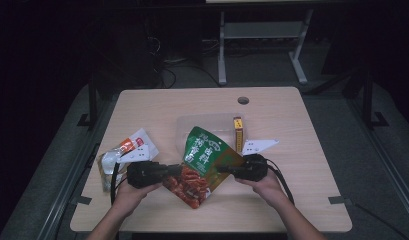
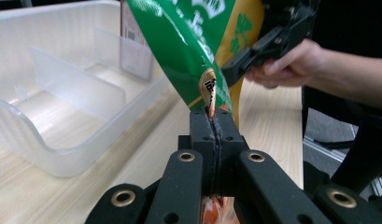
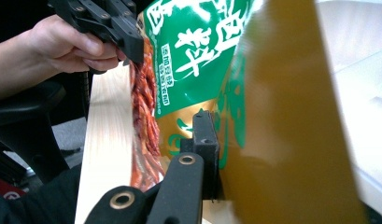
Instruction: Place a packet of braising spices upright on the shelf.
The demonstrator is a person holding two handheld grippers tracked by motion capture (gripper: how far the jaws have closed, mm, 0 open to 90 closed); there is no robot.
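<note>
1. My left claw (image 1: 178, 170) is clamped tight on one edge of the green snack bag (image 1: 204, 155). In the left gripper view the two jaws meet with only the thin bag seam (image 2: 210, 100) pinched between them.
2. My right claw (image 1: 223, 169) is closed on the opposite, gold-coloured edge of the same bag (image 3: 198, 56); in the right gripper view the near jaw lies flat against the foil.
3. So the pick-up is done, I judge: the bag hangs between my two claws, near the 6 o'clock side of the table (image 1: 302, 165), with its top leaning over the front rim of the clear plastic bin (image 1: 184, 125).
4. The bin sits just beyond the bag toward 12 o'clock. Its divided compartments (image 2: 62, 93) look bare apart from a small packet (image 2: 132, 46) standing at the back.
5. What is left, as I read it: carry the bag on over the bin and let go of it inside.
6. Other packets (image 1: 134, 147) at 9 o'clock, a white packet (image 1: 259, 146) at 3 o'clock and a narrow yellow box (image 1: 237, 132) beside the bin lie untouched.
</note>
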